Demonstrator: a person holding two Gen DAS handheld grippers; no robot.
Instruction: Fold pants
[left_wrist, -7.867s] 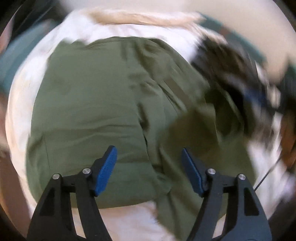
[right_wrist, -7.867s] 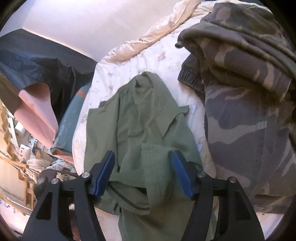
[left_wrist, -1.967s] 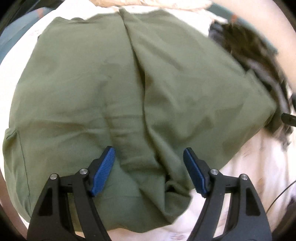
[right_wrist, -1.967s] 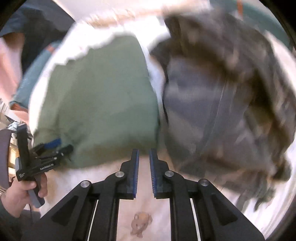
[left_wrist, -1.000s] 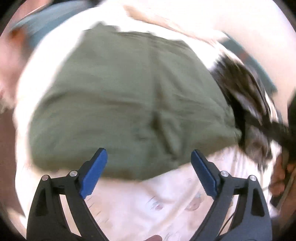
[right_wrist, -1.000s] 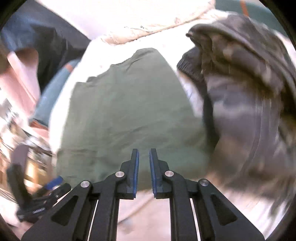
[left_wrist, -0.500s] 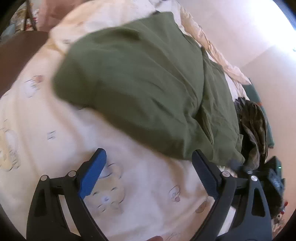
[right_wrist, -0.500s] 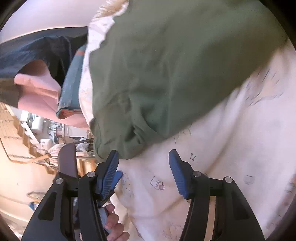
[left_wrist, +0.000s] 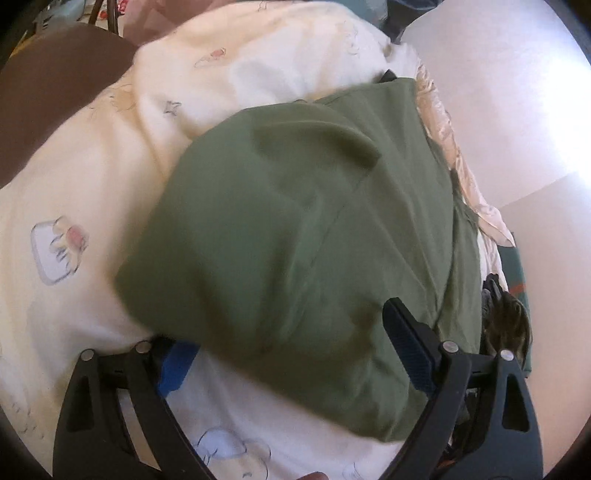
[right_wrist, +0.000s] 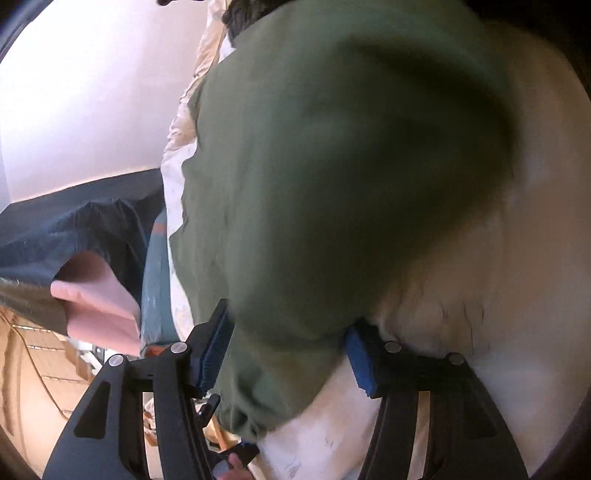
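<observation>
The olive green pants (left_wrist: 303, 229) lie folded in a thick stack on the cream printed bedsheet (left_wrist: 74, 192). My left gripper (left_wrist: 291, 347) is open and straddles the near edge of the stack, one blue pad (left_wrist: 177, 363) low beside the fold and the other (left_wrist: 404, 343) against the fabric. In the right wrist view the pants (right_wrist: 332, 166) fill most of the frame. My right gripper (right_wrist: 288, 350) is open, its fingers on either side of the stack's edge, one pad (right_wrist: 212, 350) on the left, one (right_wrist: 360, 363) on the right.
A camouflage garment (left_wrist: 506, 317) lies beyond the pants at the right. A brown surface (left_wrist: 48, 92) borders the bed at the upper left. Dark blue cloth (right_wrist: 74, 229) and a pink item (right_wrist: 96, 302) lie off the bed. A pale wall (left_wrist: 498, 92) stands behind.
Both grippers have moved in low to the folded pants, so that the stack's edge now lies between their open fingers. The right gripper, shut a second ago, is open.
</observation>
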